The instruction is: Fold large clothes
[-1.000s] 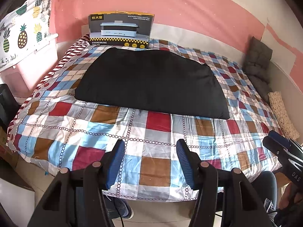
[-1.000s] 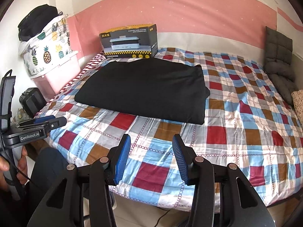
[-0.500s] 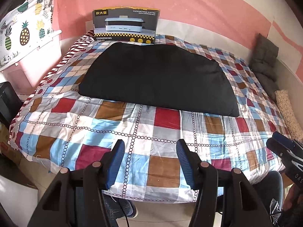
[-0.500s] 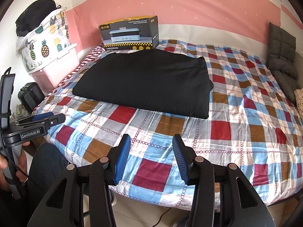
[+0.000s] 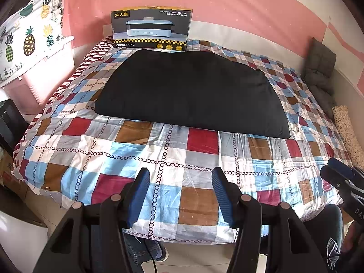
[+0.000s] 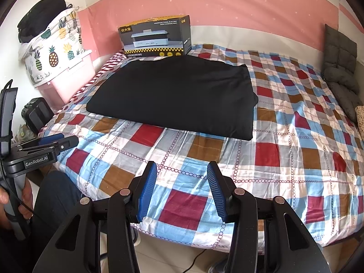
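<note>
Currently, both claws hover above the near edge of the bed. Left claw: jaws parted about halfway, nothing between them. Right claw: same condition, holding nothing. Black garment, folded into a flat rectangle, lies on the checked bedspread, just before a cooker box.
</note>
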### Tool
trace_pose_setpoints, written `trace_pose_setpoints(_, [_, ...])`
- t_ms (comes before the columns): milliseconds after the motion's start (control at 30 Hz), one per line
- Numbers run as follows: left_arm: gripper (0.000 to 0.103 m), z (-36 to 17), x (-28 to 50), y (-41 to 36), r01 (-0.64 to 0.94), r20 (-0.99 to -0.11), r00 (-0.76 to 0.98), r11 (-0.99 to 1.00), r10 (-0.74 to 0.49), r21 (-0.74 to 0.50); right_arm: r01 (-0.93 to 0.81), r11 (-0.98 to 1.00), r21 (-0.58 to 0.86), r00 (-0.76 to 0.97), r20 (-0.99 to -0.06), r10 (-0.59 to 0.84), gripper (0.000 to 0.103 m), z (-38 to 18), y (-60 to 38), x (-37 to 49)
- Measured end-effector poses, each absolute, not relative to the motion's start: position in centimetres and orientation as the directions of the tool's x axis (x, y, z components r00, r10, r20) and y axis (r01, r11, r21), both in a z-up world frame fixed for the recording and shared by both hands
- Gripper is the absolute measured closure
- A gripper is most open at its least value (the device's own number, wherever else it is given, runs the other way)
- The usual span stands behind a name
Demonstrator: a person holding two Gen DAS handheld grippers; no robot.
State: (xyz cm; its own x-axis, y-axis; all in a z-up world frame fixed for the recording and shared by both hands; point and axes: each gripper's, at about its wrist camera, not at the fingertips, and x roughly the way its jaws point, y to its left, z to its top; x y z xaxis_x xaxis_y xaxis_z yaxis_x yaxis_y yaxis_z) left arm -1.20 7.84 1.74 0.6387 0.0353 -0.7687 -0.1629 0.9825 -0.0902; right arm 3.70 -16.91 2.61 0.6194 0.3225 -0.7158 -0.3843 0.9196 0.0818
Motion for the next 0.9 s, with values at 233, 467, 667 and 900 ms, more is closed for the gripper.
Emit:
trace_pose_setpoints(233, [0.044,1.8,-1.24,7.85,-0.156,-0.766,0.642,0.984,0.034,-0.087,-0.384,0.92,0.081,0.62,-0.716,0.321,0.056,2.58,-16.84,3.69])
trace_pose_setpoints(467, [0.044,1.73,-1.3,7.77,-0.151,-0.769,0.639,0.985,0.031,-0.086,-0.383,0.92,0.082,0.619,-0.717,0.322,0.056,2.57,-16.84,3.67])
trace_pose_setpoints(667, [0.044,1.71,-1.31,7.78,-0.149,-0.769,0.639,0.985,0.026,-0.09,-0.383,0.92,0.082,0.62,-0.716,0.321,0.056,2.54,-16.81,3.68])
trace_pose_setpoints(900, [0.044,1.66,-1.33,7.66,-0.148,-0.771,0.637,0.985,0.023,-0.093,-0.382,0.92,0.082,0.619,-0.716,0.321,0.056,2.55,-16.79,3.65])
